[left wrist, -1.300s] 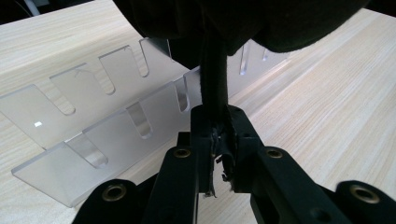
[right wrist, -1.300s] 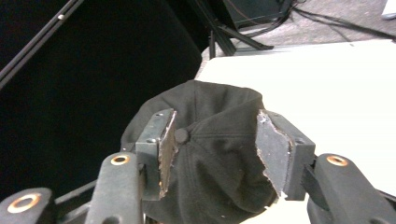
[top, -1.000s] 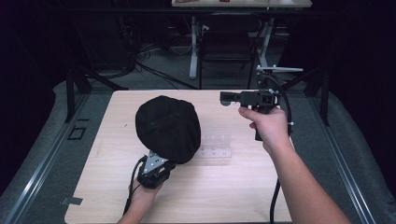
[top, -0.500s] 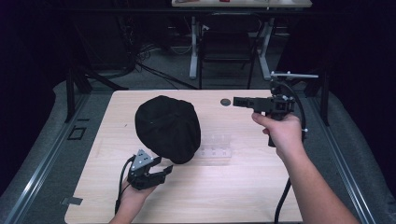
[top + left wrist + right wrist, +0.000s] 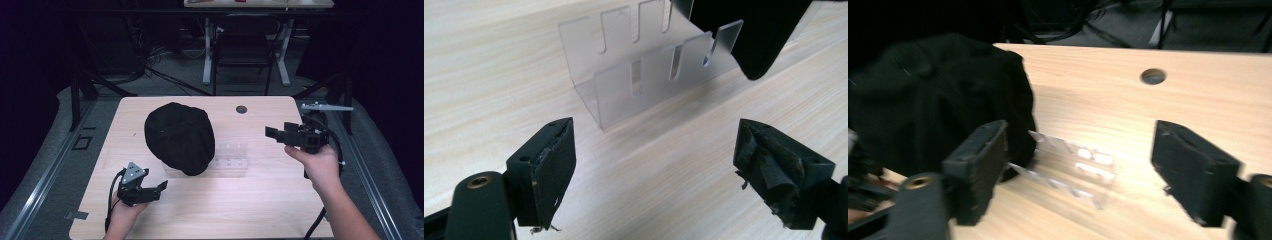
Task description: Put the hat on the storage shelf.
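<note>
The soft, probably light black fabric cap point(image 5: 179, 137) draped the clear slotted acrylic rack point(image 5: 231, 159); both grippers' jaws, just opening, stood wide and empty; pinch its loose edge.

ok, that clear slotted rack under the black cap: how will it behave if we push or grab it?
The clear slotted rack looks like thin bent acrylic, so probably stiff and light; a push would likely slide it across the wooden table. Its smooth walls may slip in a pinch. The black cap drapes over one end, so moving the rack would likely drag or drop it.
</note>
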